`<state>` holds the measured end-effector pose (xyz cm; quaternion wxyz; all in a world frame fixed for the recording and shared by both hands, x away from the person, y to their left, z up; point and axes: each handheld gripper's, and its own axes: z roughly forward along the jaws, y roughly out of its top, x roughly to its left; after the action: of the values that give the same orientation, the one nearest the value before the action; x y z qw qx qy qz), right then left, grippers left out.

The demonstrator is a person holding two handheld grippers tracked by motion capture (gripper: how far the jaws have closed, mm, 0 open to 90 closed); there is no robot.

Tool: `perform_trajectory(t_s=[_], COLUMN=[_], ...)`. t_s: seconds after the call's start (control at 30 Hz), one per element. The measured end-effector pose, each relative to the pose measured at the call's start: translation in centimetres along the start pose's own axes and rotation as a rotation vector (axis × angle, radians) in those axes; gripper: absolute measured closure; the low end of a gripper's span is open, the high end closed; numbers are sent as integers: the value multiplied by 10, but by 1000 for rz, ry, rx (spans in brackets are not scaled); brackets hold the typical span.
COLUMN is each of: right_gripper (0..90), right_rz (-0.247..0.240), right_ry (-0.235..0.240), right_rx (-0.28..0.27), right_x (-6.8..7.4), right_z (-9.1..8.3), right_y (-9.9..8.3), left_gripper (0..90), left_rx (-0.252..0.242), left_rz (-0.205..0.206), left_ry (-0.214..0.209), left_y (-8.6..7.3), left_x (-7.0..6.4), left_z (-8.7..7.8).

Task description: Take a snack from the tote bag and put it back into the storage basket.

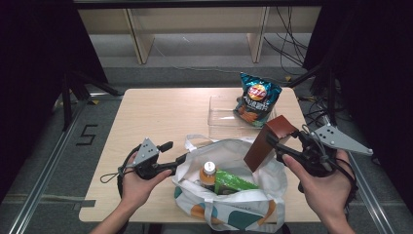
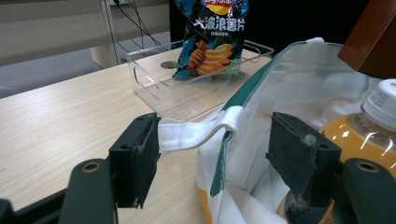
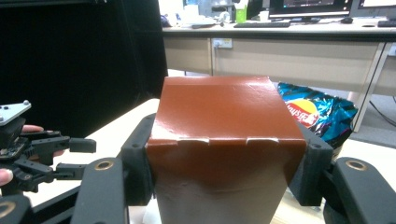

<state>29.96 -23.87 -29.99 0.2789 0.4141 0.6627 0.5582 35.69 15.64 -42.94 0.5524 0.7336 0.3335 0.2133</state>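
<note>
The closed right tool (image 1: pixel 273 144) grips a brown carton (image 1: pixel 267 141) above the tote bag (image 1: pixel 229 207), which already holds a juice bottle (image 1: pixel 208 174) and green packet (image 1: pixel 234 181), while the open left tool (image 1: pixel 178 152) straddles its handle (image 2: pixel 196 131); chips (image 1: pixel 257 99) remain.

1. Chip bag (image 2: pixel 210 37), past the left gripper (image 2: pixel 215 163) in the clear tray (image 2: pixel 144 79): Chinese print "波浪薯片", readable in the left gripper view.
2. Same bag, high view: round red-yellow Lay's logo, lettering too small to read.
3. Floor left of the table (image 1: pixel 146 112): black "5" (image 1: pixel 86 135).
</note>
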Motion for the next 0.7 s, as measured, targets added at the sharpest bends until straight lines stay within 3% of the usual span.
perform_trajectory(t_s=[0.33, 0.7], right_gripper=[394, 394], right_rz=[-7, -28], right_ry=[5, -24], right_rx=[-25, -54], right_x=[-3, -8], right_z=[-3, -4], right_y=[10, 20], left_gripper=[332, 333], left_rx=[-4, -8], left_rz=[4, -2], left_ry=[-4, -7], left_y=[0, 0], left_x=[0, 0], left_z=[1, 1])
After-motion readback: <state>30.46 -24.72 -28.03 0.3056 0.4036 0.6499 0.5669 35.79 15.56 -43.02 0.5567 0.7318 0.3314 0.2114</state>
